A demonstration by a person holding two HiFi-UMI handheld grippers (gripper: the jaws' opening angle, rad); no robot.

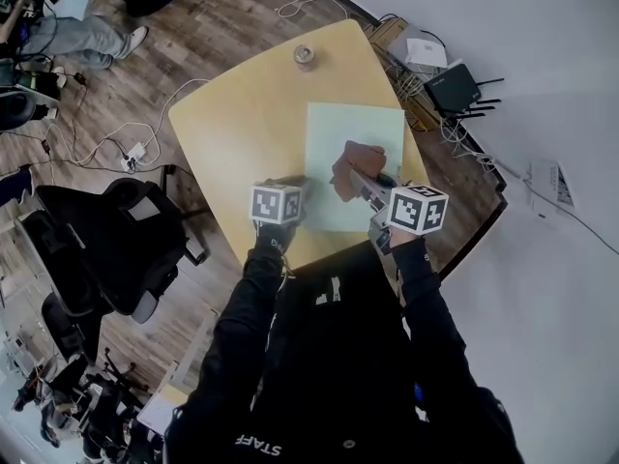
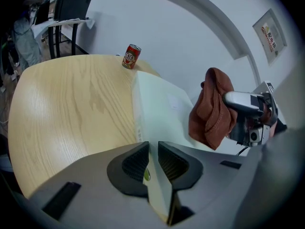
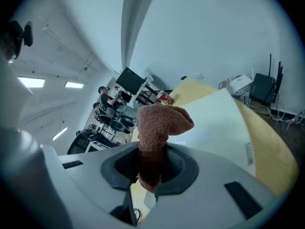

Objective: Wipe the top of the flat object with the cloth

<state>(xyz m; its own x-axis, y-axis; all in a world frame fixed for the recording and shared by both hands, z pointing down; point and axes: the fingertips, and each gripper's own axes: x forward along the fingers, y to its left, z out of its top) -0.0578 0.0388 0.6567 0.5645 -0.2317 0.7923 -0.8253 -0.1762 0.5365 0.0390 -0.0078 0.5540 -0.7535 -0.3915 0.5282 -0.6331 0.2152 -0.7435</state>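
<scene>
With the left hand-held gripper (image 2: 152, 157) clamping the board (image 1: 354, 153), the right hand-held gripper (image 3: 150, 170), pinching the cloth (image 3: 161, 123) above it, should lower to wipe.

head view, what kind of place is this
Probably an office or lab workspace: a black office chair, a router with loose cables by the wall, and a light wooden table.
</scene>
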